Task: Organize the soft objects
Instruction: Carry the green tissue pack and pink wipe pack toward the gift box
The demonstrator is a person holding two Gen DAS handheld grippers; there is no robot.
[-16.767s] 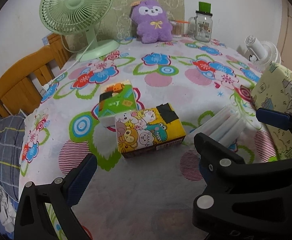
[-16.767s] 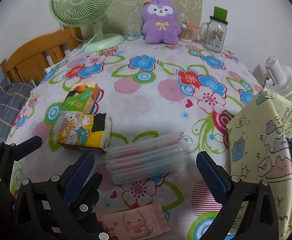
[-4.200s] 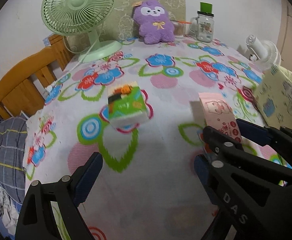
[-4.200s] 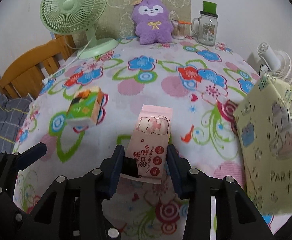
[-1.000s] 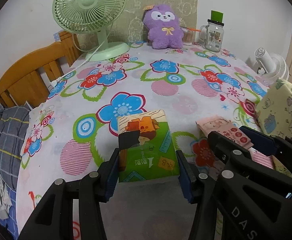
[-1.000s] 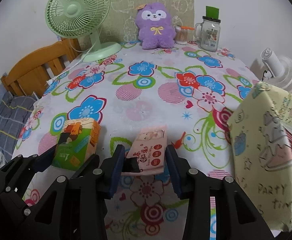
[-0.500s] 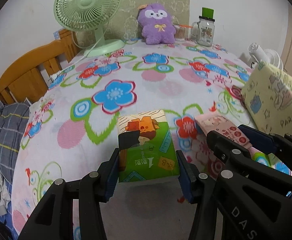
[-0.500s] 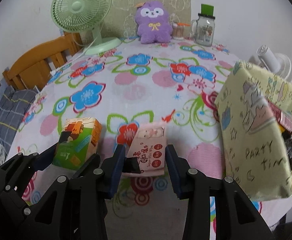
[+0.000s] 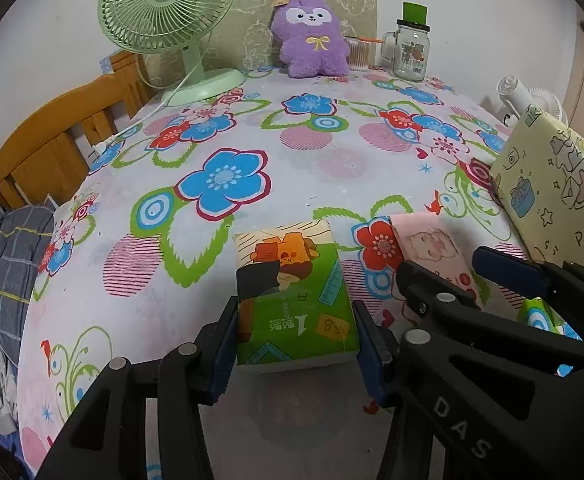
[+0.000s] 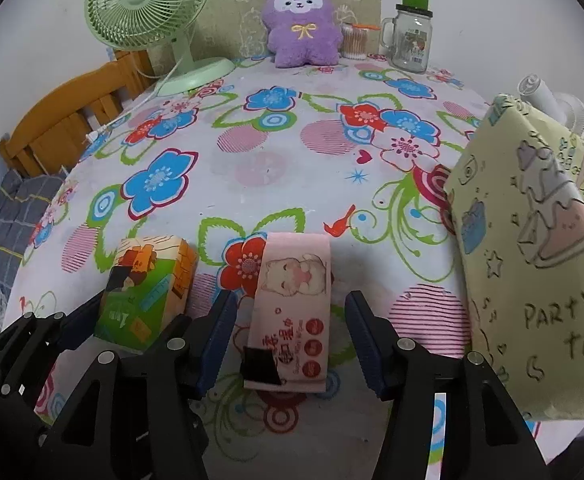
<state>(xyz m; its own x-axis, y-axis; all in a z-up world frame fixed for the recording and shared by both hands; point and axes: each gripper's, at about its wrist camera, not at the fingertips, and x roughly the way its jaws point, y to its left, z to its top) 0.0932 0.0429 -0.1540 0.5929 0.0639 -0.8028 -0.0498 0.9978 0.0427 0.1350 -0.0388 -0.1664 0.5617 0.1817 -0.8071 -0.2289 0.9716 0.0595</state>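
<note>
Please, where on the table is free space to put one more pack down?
The middle of the table is bare, between the fan, the plush and the bag. The near edge is crowded: green pack, pink pack, both grippers.

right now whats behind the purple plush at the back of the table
Behind the purple plush a beige patterned board stands against the wall. The part of it directly behind the plush is covered, so anything there stays hidden.
</note>
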